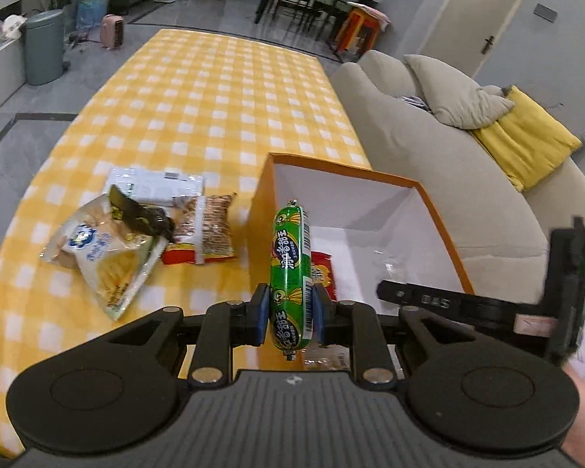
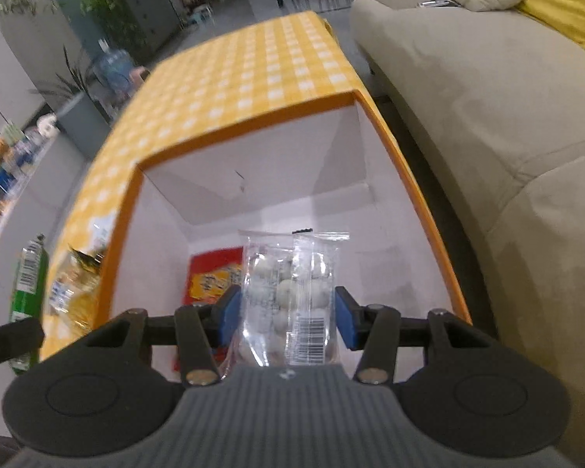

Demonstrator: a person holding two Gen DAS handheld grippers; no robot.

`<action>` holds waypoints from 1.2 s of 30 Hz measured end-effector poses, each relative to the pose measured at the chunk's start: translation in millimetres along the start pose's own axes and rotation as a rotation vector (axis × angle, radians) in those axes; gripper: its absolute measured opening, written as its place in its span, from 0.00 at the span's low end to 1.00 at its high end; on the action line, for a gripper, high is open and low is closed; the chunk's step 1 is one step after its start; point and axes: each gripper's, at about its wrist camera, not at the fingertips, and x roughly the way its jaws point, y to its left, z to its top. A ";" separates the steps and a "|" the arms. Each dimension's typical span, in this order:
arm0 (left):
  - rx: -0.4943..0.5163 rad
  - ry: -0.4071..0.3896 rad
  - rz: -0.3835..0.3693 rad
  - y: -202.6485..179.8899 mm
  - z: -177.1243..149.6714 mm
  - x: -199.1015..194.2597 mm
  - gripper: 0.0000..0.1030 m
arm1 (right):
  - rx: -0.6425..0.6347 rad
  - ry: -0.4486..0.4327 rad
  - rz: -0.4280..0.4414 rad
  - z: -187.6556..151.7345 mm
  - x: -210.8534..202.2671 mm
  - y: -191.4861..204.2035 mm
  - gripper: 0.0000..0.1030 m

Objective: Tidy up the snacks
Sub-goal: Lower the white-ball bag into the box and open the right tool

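Observation:
My left gripper point(image 1: 290, 308) is shut on a green sausage stick point(image 1: 290, 269), held upright over the left wall of the orange box point(image 1: 261, 202). My right gripper point(image 2: 288, 314) is shut on a clear packet of white round candies point(image 2: 288, 292), held above the box's white inside point(image 2: 253, 163). A red snack packet point(image 2: 214, 273) lies on the box floor, also in the left wrist view point(image 1: 323, 273). The sausage also shows at the left edge of the right wrist view point(image 2: 29, 284). The right gripper's body shows in the left wrist view point(image 1: 487, 304).
On the yellow checked tablecloth point(image 1: 199, 97) left of the box lie a white-yellow chip bag point(image 1: 101, 257), a dark green packet point(image 1: 140, 214), a brown-red biscuit packet point(image 1: 206, 234) and a white packet point(image 1: 156, 183). A beige sofa point(image 1: 448, 163) runs along the table's right side.

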 end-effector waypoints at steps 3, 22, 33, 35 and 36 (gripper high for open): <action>-0.005 -0.002 -0.011 -0.3 -3.5 2.7 0.24 | -0.008 0.027 -0.009 0.6 9.2 1.4 0.48; -0.062 0.031 -0.091 26.0 -17.5 22.3 0.24 | -0.010 0.189 -0.060 8.7 66.5 1.9 0.49; -0.060 0.033 -0.067 29.8 -15.1 22.1 0.24 | 0.006 0.235 -0.076 7.4 78.0 1.7 0.53; -0.059 0.035 -0.066 28.9 -15.5 22.4 0.24 | -0.004 0.240 -0.080 7.3 78.5 2.9 0.54; -0.054 0.034 -0.060 27.7 -15.9 22.2 0.24 | -0.003 0.238 -0.078 7.7 77.7 2.9 0.54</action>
